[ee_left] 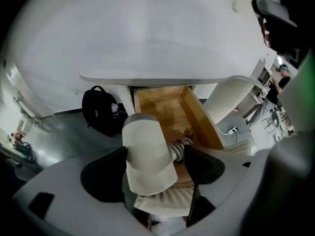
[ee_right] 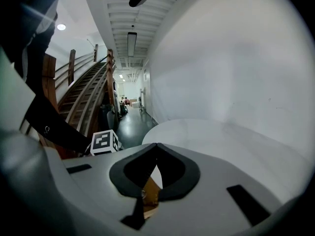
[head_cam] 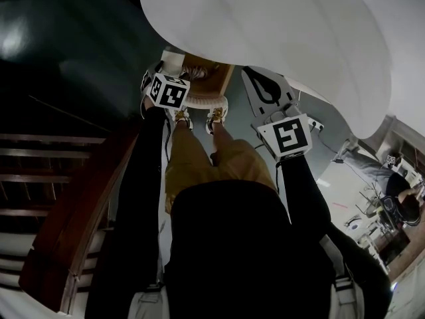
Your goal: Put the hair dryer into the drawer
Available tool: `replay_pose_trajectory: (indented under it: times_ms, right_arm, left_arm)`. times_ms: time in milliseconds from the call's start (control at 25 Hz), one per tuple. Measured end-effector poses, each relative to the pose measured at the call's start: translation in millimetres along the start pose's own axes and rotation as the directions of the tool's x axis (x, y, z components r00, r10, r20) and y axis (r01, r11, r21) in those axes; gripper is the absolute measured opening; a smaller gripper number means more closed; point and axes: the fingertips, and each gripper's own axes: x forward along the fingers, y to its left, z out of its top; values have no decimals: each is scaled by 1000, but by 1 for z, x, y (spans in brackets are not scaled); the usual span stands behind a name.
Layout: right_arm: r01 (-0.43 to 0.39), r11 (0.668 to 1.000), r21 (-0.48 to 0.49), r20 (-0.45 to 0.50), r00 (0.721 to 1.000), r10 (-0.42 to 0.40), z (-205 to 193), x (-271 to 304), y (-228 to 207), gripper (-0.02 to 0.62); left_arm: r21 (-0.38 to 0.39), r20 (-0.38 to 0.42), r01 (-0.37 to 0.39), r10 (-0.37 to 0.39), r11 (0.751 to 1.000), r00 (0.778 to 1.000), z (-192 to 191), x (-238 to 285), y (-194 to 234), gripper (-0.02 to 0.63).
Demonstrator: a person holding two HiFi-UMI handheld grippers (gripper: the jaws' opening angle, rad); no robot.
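Observation:
A white hair dryer (ee_left: 147, 151) with a grey-rimmed barrel and a coiled cord (ee_left: 180, 146) sits between the jaws of my left gripper (ee_left: 152, 165), which is shut on it. The dryer hangs just above the front of an open wooden drawer (ee_left: 206, 128) under the white round table (ee_left: 147, 43). In the head view the drawer (head_cam: 207, 77) shows below the table edge, between both grippers. My right gripper (ee_right: 156, 145) is shut and holds nothing, with its tips over the table edge; in the head view the right gripper (head_cam: 252, 72) stands right of the drawer.
A black backpack (ee_left: 98, 111) lies on the floor left of the drawer. A white ribbed cylinder (ee_left: 227, 100) stands to its right, near a power strip (ee_left: 234, 130). A wooden staircase (head_cam: 60, 198) runs along the left. The person's legs and shoes (head_cam: 198, 119) stand before the drawer.

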Motion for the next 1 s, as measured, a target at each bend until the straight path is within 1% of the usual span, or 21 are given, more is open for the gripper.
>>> replay_pose_trajectory:
  times_ms: [80, 160, 240, 320, 440, 520, 560, 720, 960, 1000]
  right_arm:
    - [-7, 1000, -7, 18, 1000, 7, 4, 2, 0, 26]
    - [-6, 1000, -11, 12, 1000, 6, 3, 2, 0, 26]
    - [1, 1000, -8, -3, 1000, -1, 0, 1, -1, 26]
    - [3, 1000, -9, -11, 1000, -3, -2, 1, -1, 26]
    - [-1, 1000, -2, -17, 1000, 1, -3, 2, -1, 26]
    - [-4, 1000, 1, -22, 1000, 4, -4, 2, 0, 26]
    - [-5, 1000, 1, -26, 1000, 5, -5, 2, 0, 26]
    - [-2, 1000, 2, -39, 999, 2, -8, 4, 0, 26]
    - [12, 1000, 6, -57, 998, -11, -13, 4, -2, 26]
    - [15, 1000, 6, -59, 998, -14, -13, 4, -3, 26]
  left_arm:
    - [15, -15, 24, -23, 1000, 1000, -2, 1, 0, 383]
    - [36, -37, 39, -38, 999, 999, -7, 0, 0, 373]
    - [53, -52, 44, -42, 998, 998, -10, -2, 1, 325]
    - [65, -64, 62, -58, 996, 996, -11, -3, -1, 309]
    - [66, -80, 129, -124, 989, 989, -8, -5, -12, 279]
    - [49, -67, 183, -179, 982, 981, -4, -5, -23, 237]
    - [48, -52, 193, -191, 980, 980, -2, -5, -27, 222]
    - [122, -10, 146, -146, 982, 989, 6, 5, -29, 222]
    - [136, 87, 126, -139, 983, 987, 29, 26, -27, 230]
    - [147, 96, 123, -138, 981, 986, 31, 28, -27, 242]
